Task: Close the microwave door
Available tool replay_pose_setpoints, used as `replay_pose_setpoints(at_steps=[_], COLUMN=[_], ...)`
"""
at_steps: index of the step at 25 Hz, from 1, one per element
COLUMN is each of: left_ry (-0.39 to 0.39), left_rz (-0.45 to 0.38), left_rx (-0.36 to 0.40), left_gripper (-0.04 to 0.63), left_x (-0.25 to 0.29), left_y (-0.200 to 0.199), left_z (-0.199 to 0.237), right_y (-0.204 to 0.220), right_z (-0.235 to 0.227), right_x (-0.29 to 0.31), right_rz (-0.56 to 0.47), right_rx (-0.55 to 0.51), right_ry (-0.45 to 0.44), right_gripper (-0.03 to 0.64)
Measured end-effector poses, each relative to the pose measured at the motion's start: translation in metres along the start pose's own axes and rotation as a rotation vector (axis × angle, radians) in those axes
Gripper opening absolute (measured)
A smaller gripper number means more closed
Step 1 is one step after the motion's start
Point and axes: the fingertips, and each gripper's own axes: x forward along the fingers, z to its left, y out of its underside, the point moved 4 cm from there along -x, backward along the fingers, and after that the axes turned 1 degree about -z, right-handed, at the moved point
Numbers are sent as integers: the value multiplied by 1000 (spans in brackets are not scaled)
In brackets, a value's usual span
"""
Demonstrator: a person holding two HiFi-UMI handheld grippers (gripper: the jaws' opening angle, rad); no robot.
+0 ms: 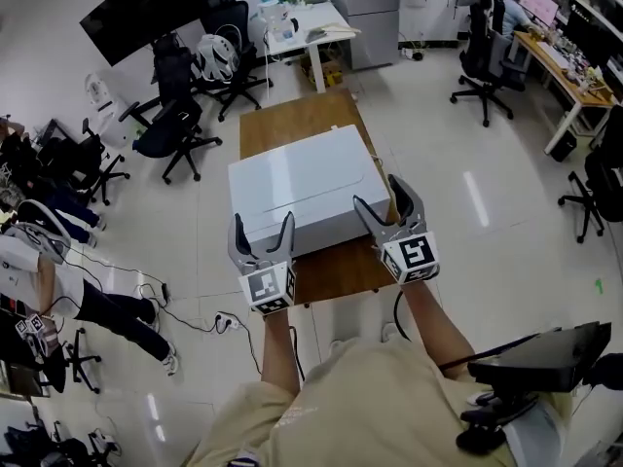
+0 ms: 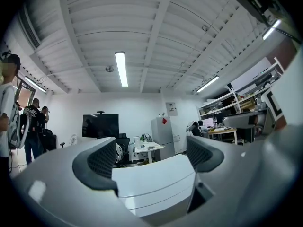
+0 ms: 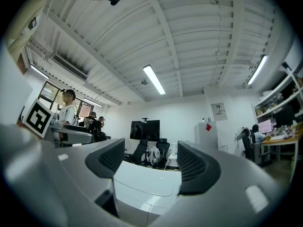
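White floor tiles spread through an open office, with black wheeled chairs scattered about and a large dark screen standing at the far left. Near the middle stands a brown wooden bench, and the white microwave sits on it as a plain box taking up most of the near half.

The person stands at the bench's near end with both arms stretched forward. The left gripper is at the microwave's near left corner and the right gripper at its near right corner; seen from above, both sets of fingertips overlap the near edge of the box.

In the left gripper view the fingers are spread wide, and the microwave's pale top and seamed front show in the gap beyond them without being pinched. In the right gripper view the fingers are likewise spread, the white box framed between them and untouched by the pads. The face toward the person looks flat and flush.
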Motion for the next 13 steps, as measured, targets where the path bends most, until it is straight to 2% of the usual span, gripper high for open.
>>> replay_pose_setpoints(at_steps=[4,9,13], left_ry=[-12,-20,-22], left_rz=[-26,-40,-56], left_rx=[17,29,46], left_gripper=[454,453,426], left_x=[4,-16,-14], left_y=[-5,-1,-6], left_z=[-4,0,-2], right_y=[4,13,13], right_z=[-2,21,20], right_x=[9,5,9], right_rz=[-15,-26,-29], right_rx=[2,1,-7], right_ry=[-23,-71,-76], right_gripper=[336,336,336])
